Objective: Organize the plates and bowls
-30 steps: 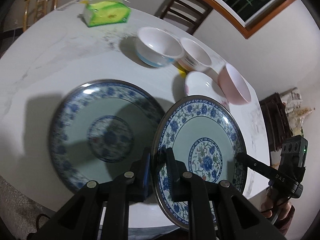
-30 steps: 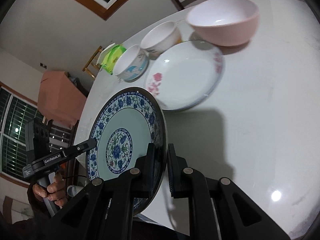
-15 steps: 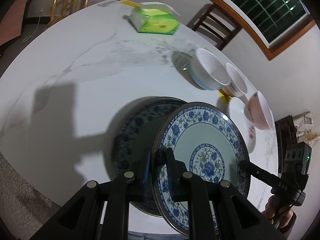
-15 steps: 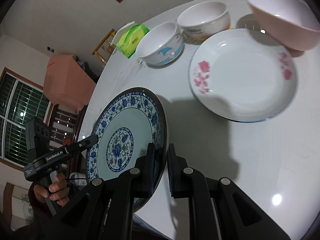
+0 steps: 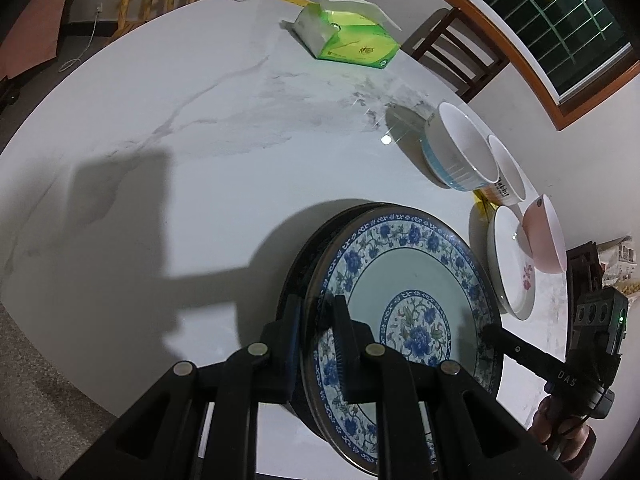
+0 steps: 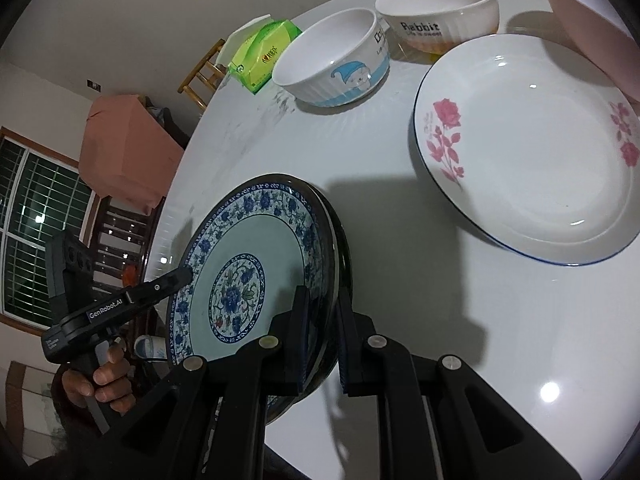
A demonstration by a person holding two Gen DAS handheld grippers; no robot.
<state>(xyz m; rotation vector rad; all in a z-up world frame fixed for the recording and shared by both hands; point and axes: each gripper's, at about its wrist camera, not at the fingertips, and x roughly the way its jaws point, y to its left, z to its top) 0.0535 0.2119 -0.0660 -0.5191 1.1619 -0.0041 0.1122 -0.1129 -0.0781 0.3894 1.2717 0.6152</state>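
Blue-and-white porcelain, held from both sides and now carried over its twin. At the left rim of the upper plate [image 5: 404,280], jaws of the left gripper [image 5: 316,320] clenched on the edge, one pad above and one below. Under it, only a dark crescent of the lower plate [image 5: 306,248] showing, flat on the desk [image 5: 180,120]. A second ago lay well clear to the left of the carried one, its whole patterned face open to view; since then covered almost entirely, with the carried one brought across and lowered over it. Tilted a little, left edge apparently raised off the lower plate. Cannot tell whether touching anywhere.

At the opposite rim, jaws of the right gripper [image 6: 322,312] likewise clamped on the edge, the lower plate's dark rim [image 6: 344,256] peeking out just beyond.

For the task, a good sign: two matching plates close to becoming one stack. Probably remaining here: levelling, setting down the last bit, then letting go on both sides. Risk of a chip or a clatter if dropped while tilted.

Right of the lower plate, and apart from it, the unsorted rest – a white bowl with a blue band [image 5: 452,152], a white bowl with printed lettering [image 5: 508,172] beside it, then a rose-patterned plate [image 5: 514,264] with a pink bowl [image 5: 546,236] at its far edge. None of these gathered yet. Far beyond the lower plate, a green tissue pack [image 5: 352,40], no part of the sorting.
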